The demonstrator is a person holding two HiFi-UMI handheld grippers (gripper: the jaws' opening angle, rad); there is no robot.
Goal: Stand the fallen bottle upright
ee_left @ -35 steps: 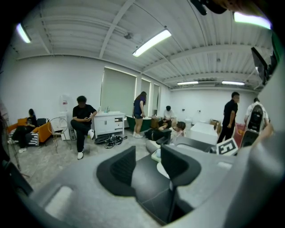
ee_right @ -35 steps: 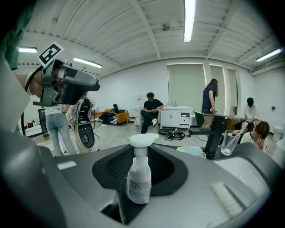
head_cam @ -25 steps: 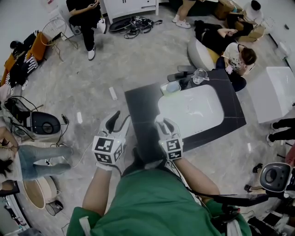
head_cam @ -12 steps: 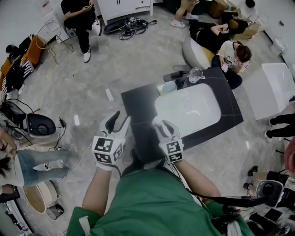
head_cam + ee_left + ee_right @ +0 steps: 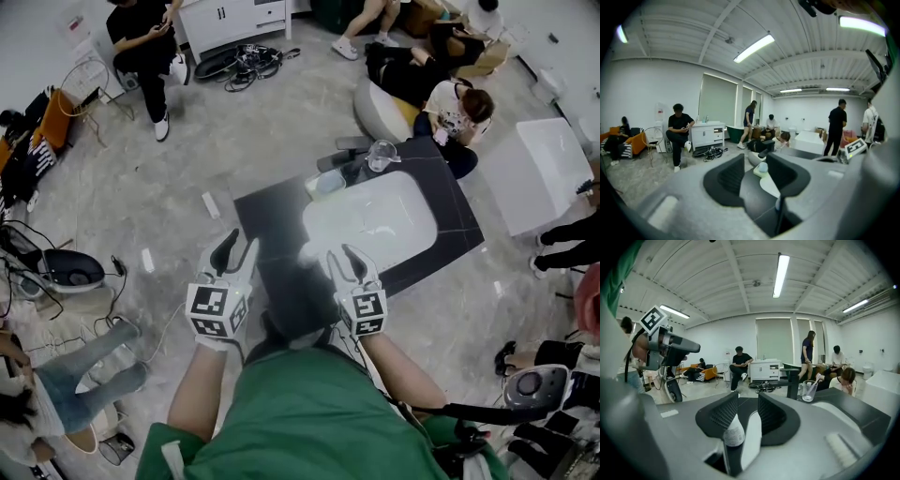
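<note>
A dark bottle with a white label (image 5: 734,432) shows low in the gap of my right gripper (image 5: 748,401), narrow end away from me, beside a white shape. I cannot tell whether it lies or stands, or whether a pad touches it. In the head view the right gripper (image 5: 344,258) hovers over the near part of the black counter (image 5: 272,211) with its fingers apart; the bottle is not discernible there. My left gripper (image 5: 236,251) hangs off the counter's left edge. Its jaws (image 5: 754,161) have just been closing a little and are still open, with nothing between them.
A white sink basin (image 5: 375,220) is set into the counter. At its far edge stand a clear glass cup (image 5: 380,155) and a small pale dish (image 5: 328,181). People sit on the floor beyond (image 5: 450,103). A white tub (image 5: 553,169) stands at the right.
My right gripper has moved right and back toward the counter's near edge, and its fingers look wider apart. The left gripper has stayed in place.
</note>
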